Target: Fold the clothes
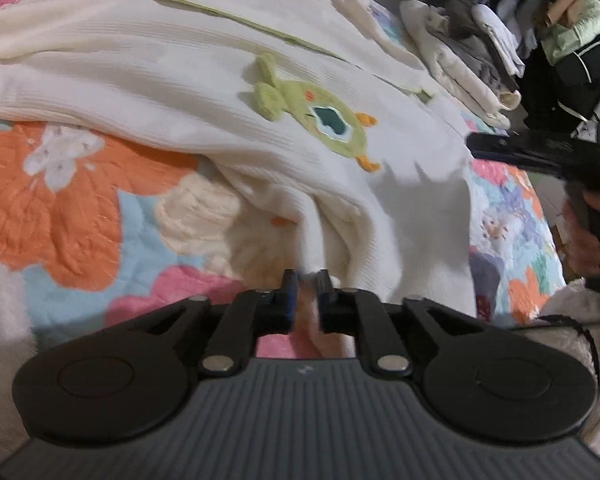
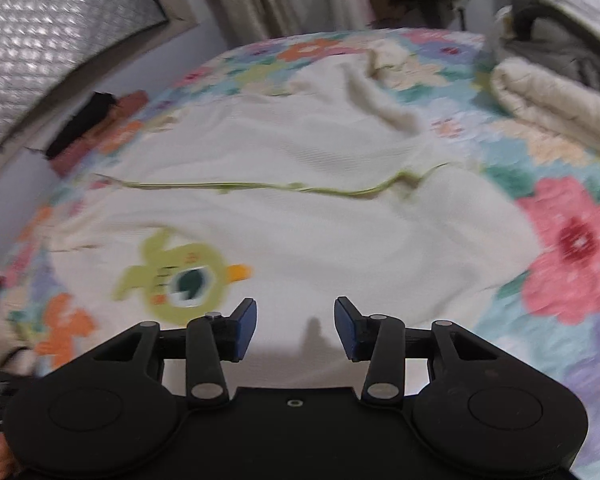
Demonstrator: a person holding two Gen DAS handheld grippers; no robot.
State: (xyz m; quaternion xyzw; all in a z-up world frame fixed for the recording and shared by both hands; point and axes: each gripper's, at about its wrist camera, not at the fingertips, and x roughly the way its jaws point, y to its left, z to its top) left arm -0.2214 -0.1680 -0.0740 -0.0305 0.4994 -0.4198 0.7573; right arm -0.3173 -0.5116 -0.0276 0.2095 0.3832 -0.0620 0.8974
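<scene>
A cream knit cardigan (image 1: 188,80) with a green monster patch (image 1: 320,116) lies spread on the flowered quilt (image 1: 60,208). My left gripper (image 1: 307,280) is shut on a bunched edge of the cardigan, which is lifted into folds in front of it. In the right wrist view the cardigan (image 2: 300,152) lies flat with its green-trimmed opening (image 2: 260,187) across the middle and the patch (image 2: 184,276) at lower left. My right gripper (image 2: 295,316) is open and empty just above the cardigan's near edge. The right gripper also shows in the left wrist view (image 1: 540,152).
A stack of folded cream and grey clothes (image 1: 460,48) sits at the quilt's far right, also seen in the right wrist view (image 2: 556,92). A padded headboard (image 2: 48,40) and a dark object (image 2: 88,124) lie at the left. Cluttered clothes (image 1: 572,20) stand beyond the bed.
</scene>
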